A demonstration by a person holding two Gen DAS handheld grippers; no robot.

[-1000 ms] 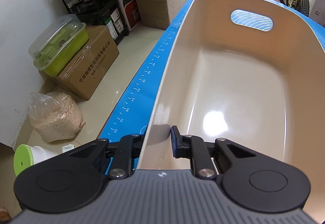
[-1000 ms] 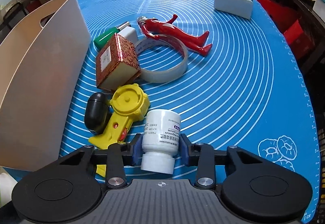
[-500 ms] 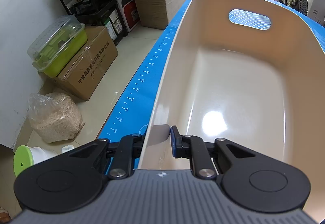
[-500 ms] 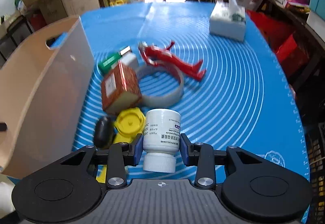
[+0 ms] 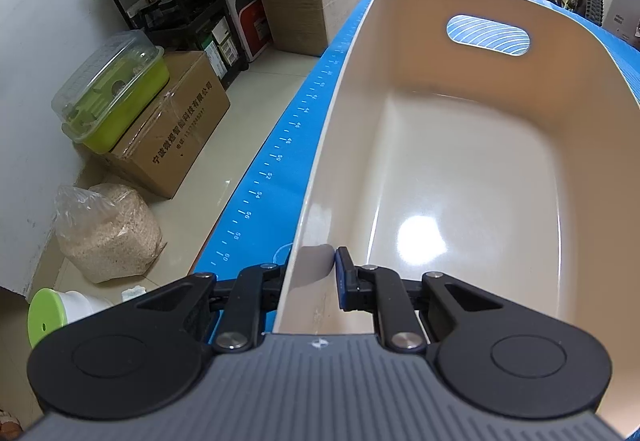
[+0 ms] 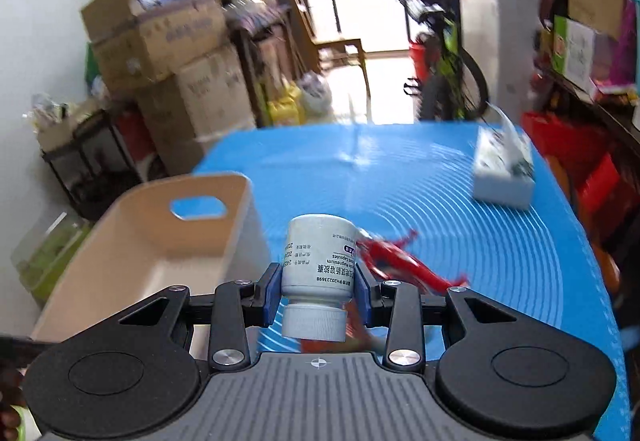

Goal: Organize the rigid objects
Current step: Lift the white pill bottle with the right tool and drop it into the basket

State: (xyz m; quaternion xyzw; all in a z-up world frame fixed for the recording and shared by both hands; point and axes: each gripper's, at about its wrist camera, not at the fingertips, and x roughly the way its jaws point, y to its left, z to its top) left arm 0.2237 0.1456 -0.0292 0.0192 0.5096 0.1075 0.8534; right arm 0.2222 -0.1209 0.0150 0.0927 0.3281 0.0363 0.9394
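Bin (image 5: 460, 177) seen bare inside; near wall clamped by left claw (image 5: 312, 277), one finger outside, one inside. Bottle (image 6: 318, 265) pinched in right claw (image 6: 318, 295), cap toward camera, raised over mat (image 6: 500, 241). Bin (image 6: 160, 253) ahead-left of right claw. Red figure (image 6: 404, 265) partly hidden behind bottle; view blurred.

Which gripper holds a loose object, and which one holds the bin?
The right gripper holds the white pill bottle; the left gripper only clamps the beige bin wall.
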